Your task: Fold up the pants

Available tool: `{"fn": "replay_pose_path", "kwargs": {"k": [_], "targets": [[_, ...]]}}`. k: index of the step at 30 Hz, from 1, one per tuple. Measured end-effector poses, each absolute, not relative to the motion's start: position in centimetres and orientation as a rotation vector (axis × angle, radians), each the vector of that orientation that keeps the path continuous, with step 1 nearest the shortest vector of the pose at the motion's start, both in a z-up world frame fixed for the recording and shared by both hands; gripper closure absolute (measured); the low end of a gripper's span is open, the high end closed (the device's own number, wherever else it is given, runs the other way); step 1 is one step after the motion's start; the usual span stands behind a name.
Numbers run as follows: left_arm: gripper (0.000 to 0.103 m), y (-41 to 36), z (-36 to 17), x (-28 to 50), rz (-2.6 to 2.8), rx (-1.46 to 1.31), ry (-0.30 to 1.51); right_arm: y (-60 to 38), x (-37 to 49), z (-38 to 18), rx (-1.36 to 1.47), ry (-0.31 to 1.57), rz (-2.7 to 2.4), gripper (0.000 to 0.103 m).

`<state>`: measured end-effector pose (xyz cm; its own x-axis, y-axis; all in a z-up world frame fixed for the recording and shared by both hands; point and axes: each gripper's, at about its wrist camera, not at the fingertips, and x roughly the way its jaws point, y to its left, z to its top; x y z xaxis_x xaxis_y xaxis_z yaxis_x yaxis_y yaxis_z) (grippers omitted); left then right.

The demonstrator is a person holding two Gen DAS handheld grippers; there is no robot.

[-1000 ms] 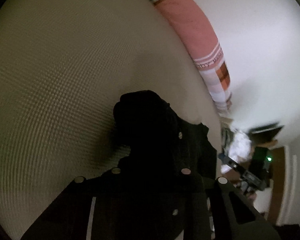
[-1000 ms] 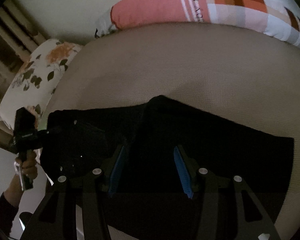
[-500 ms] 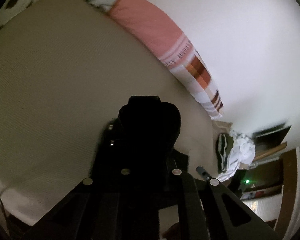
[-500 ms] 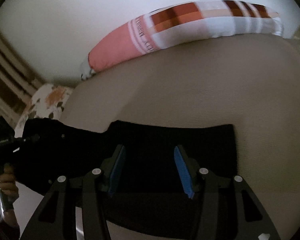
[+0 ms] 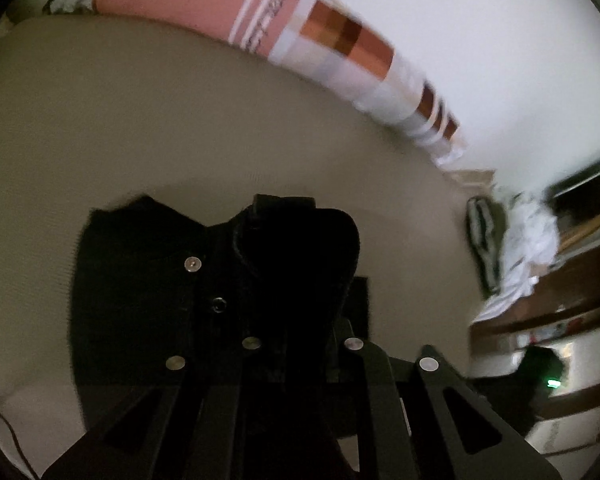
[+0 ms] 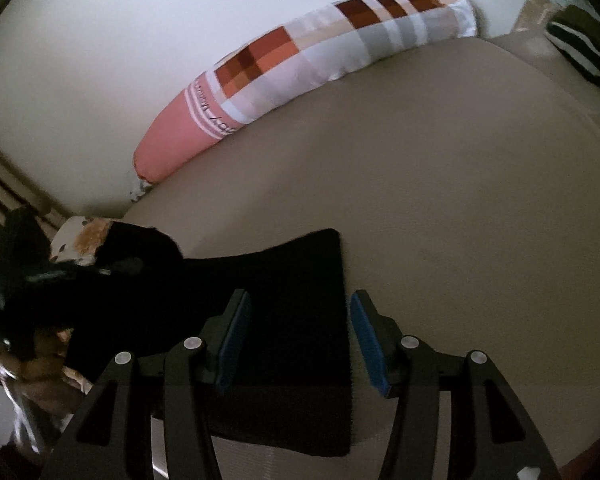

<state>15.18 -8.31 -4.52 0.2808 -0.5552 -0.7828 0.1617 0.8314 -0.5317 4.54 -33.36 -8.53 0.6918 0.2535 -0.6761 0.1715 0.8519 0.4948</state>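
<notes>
Black pants (image 6: 284, 320) lie on a beige bed (image 6: 460, 220). In the right wrist view my right gripper (image 6: 300, 340) is open, its blue pads (image 6: 236, 340) straddling the right-hand edge of the flat pants, holding nothing. In the left wrist view my left gripper (image 5: 296, 264) is shut on a bunched waist end of the pants (image 5: 140, 292), lifted off the bed; its fingertips are hidden by the cloth. The left gripper also shows at the left of the right wrist view (image 6: 24, 272), with the raised cloth.
A long pink and checked bolster (image 6: 300, 72) lies along the white wall at the far edge of the bed. A floral pillow (image 6: 80, 240) is at the left. Piled clothes (image 5: 520, 248) and wooden shelves (image 5: 560, 320) stand beyond the bed's right end.
My left gripper has carried the waist end of the pants across toward the right. The flat part now looks shorter, and my right gripper now sits at its right-hand edge, still open.
</notes>
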Motion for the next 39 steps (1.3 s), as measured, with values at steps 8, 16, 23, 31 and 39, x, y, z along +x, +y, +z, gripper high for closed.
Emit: {"fn": "replay_pose_path", "kwargs": {"k": [8,16,23,31,39], "targets": [[0.071,-12.8,-8.1,14.8,-0.478,-0.266,1.223,-34.1,4.3,-9.8,0.565,0.850,0.037,0.052],[0.039,-11.8,-3.3,12.3,-0.657,-0.180,1.079,-34.0,5.9,-9.8,0.571,0.881,0.120,0.045],[0.034,-2.4,-2.6,12.1,-0.394,-0.051,0.966,-31.3,9.6,-11.7,0.601,1.018,0.405,0.038],[0.034,5.6,-7.1,12.6,-0.216,-0.169,1.080,-30.8,13.9,-14.6,0.633,1.064,0.451,0.038],[0.034,5.5,-9.5,13.1,-0.191,-0.205,1.126,-30.3,17.4,-15.4,0.755,1.063,0.513,0.084]]}}
